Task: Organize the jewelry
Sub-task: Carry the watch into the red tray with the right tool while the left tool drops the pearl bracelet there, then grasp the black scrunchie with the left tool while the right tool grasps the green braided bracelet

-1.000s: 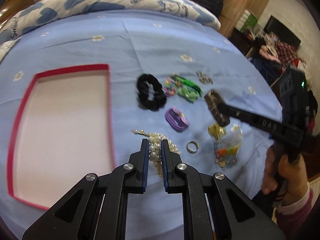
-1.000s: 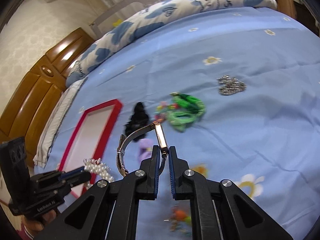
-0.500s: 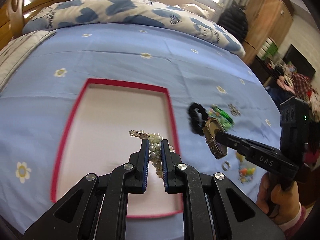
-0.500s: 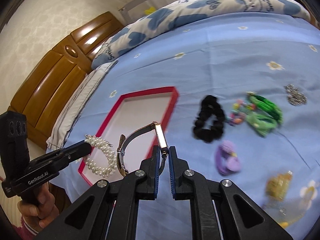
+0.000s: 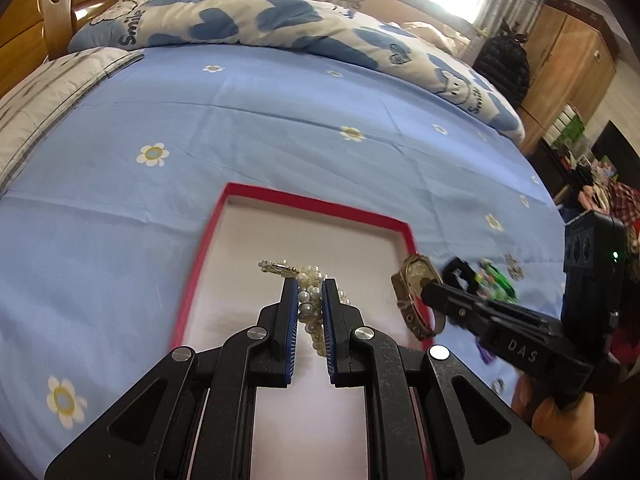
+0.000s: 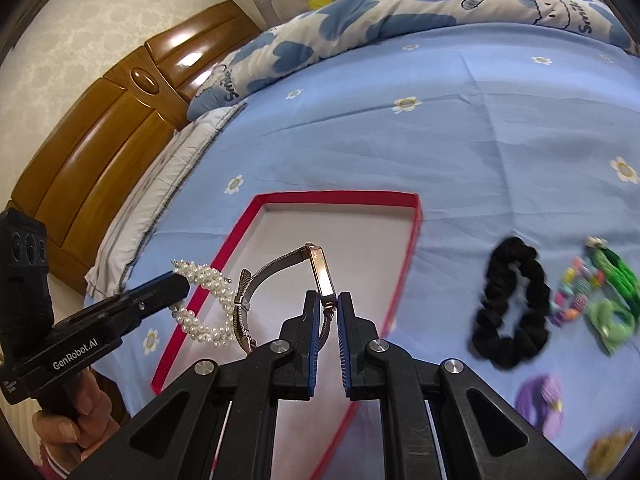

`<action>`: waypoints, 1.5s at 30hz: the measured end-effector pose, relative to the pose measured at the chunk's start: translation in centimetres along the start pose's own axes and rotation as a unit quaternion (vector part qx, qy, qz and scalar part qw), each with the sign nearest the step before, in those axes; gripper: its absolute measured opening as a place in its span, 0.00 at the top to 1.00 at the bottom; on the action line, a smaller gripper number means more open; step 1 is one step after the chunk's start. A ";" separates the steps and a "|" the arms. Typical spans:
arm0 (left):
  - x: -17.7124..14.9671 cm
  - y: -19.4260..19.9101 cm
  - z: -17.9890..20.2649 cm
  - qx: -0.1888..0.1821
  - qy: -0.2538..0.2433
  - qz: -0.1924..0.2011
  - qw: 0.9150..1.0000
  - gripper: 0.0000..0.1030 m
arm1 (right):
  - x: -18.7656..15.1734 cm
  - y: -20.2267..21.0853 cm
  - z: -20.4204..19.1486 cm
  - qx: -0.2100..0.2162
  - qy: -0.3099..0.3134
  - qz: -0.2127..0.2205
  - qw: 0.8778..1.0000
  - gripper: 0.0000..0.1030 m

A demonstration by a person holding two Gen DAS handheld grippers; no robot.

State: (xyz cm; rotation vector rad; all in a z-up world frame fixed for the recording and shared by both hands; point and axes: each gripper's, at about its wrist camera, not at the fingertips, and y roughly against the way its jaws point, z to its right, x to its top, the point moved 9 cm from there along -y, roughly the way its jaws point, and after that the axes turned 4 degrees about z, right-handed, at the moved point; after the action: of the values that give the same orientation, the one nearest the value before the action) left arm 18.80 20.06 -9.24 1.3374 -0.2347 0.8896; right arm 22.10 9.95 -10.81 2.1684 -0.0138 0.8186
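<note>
A red-rimmed tray (image 5: 308, 202) with a white floor lies on the blue bedsheet; it also shows in the right wrist view (image 6: 336, 197). My left gripper (image 5: 310, 290) is shut on a pearl bracelet (image 5: 310, 304) and holds it above the tray's near half; the pearl bracelet also shows in the right wrist view (image 6: 206, 280). My right gripper (image 6: 329, 300) is shut on a wristwatch (image 6: 320, 272) with a metal band, held over the tray's right edge; the watch also shows in the left wrist view (image 5: 416, 288).
On the sheet right of the tray lie a black scrunchie (image 6: 510, 308), green hair ties (image 6: 612, 300), coloured beads (image 6: 576, 292), a purple hair tie (image 6: 540, 404) and a gold piece (image 6: 608, 452). A folded quilt (image 5: 260, 20) and wooden headboard (image 6: 104, 136) lie beyond.
Both grippers have carried their pieces leftward from the loose pile to above the tray. The tray now sits centred under both, closer than before.
</note>
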 end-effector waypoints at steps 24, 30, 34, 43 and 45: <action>-2.3 -7.0 -3.8 0.053 0.014 -0.087 0.995 0.89 | 0.0 -7.5 0.7 -0.061 0.069 -0.066 0.994 0.87; -1.9 -5.9 -3.3 0.066 0.000 -0.078 0.995 0.63 | 0.1 -6.5 0.7 -0.046 0.051 -0.058 0.996 0.84; -1.6 -4.5 -2.9 0.068 -0.005 -0.065 0.996 0.57 | 0.6 -4.8 0.2 -0.037 0.040 -0.038 0.998 0.76; -2.3 -1.5 -0.7 0.039 0.013 -0.050 0.998 0.56 | -0.1 1.2 3.2 -0.045 -0.009 0.000 0.999 0.61; -2.6 -1.0 0.2 0.034 0.009 -0.049 0.998 0.56 | -0.6 2.9 4.1 -0.049 -0.019 0.009 0.999 0.60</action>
State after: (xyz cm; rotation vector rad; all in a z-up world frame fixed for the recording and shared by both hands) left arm 17.84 18.85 -11.56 1.3916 -0.1245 0.8342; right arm 23.14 5.00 -11.12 2.0936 -0.0904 0.7707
